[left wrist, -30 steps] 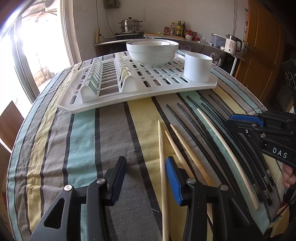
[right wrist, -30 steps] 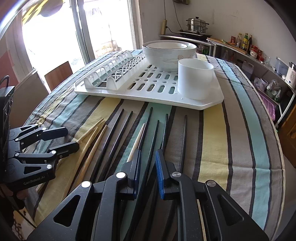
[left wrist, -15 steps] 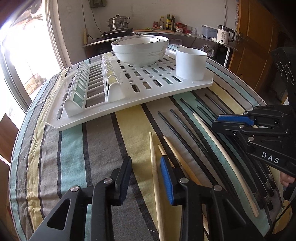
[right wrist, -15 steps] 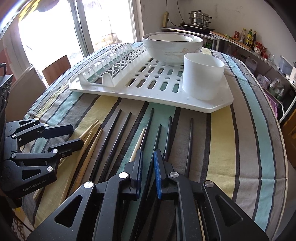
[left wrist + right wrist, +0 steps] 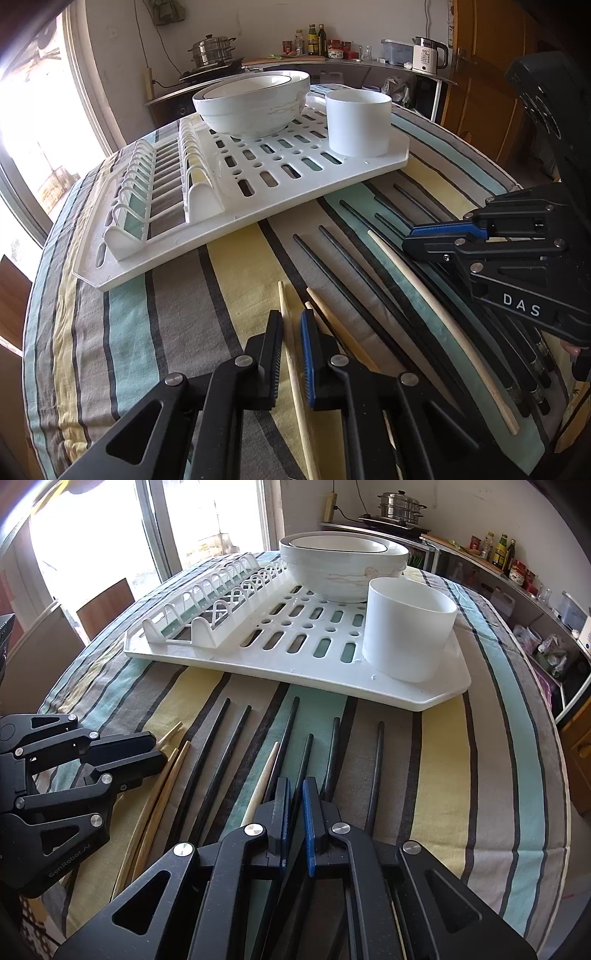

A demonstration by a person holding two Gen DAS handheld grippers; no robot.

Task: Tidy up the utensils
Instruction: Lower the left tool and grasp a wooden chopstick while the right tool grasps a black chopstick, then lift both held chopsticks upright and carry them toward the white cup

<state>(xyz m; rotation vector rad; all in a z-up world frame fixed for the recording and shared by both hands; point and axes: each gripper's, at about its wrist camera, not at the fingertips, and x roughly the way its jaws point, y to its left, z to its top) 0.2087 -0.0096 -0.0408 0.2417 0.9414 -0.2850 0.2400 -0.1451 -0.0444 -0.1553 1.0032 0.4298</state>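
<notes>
A wooden chopstick (image 5: 293,365) lies between my left gripper's (image 5: 291,354) nearly closed jaws on the striped cloth (image 5: 155,332). My right gripper (image 5: 294,823) pinches a black chopstick (image 5: 301,771). At 12 o'clock sits the rack (image 5: 280,192), cup (image 5: 357,127) at 1.
</notes>
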